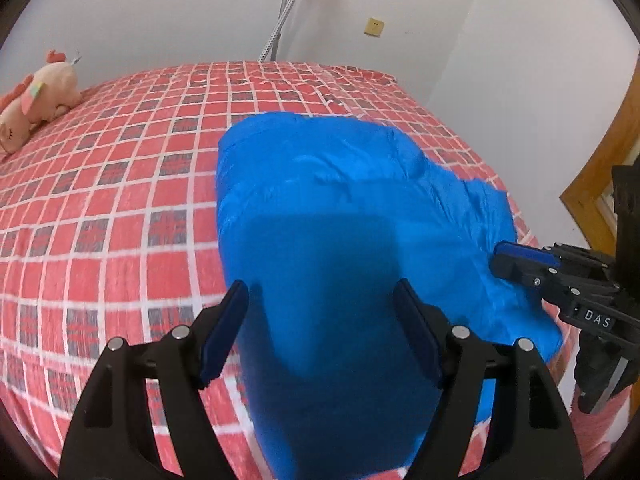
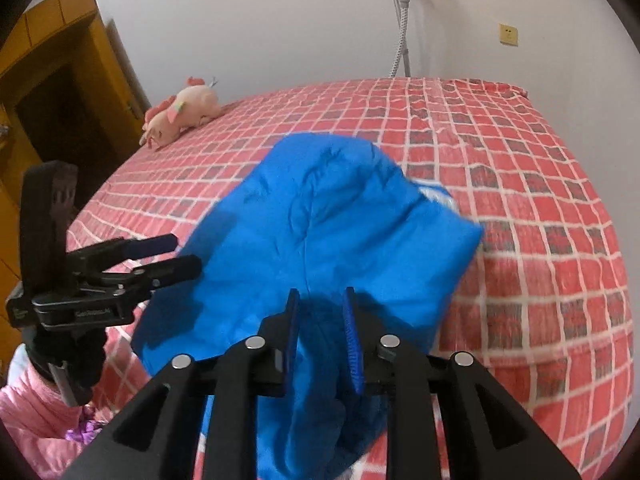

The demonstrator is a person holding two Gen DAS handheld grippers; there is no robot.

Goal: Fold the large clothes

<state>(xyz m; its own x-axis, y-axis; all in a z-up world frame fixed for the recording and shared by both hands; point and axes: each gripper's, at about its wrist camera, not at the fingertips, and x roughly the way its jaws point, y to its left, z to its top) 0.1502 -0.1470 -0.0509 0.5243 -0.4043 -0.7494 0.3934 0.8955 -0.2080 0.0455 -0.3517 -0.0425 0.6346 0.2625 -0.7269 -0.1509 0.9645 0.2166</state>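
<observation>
I am holding the blue garment (image 2: 320,220) on the bed (image 1: 120,200), its length running away from me, a fold pinched in my nearer right gripper (image 2: 322,340) while my left gripper (image 1: 320,332) is straddling it, spread and unclenched.

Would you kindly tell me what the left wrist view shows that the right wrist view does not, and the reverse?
Only the left wrist view shows the left gripper from behind, jaws wide over the bright blue padded garment, with nothing pinched.

Only the right wrist view shows blue fabric bunched between the right gripper jaws, a dark doorway in an orange wooden frame, and pink quilted fabric at lower left.

Both share the garment, the red checked bedspread, the pink plush toy, the yellow wall socket and the white hose.
</observation>
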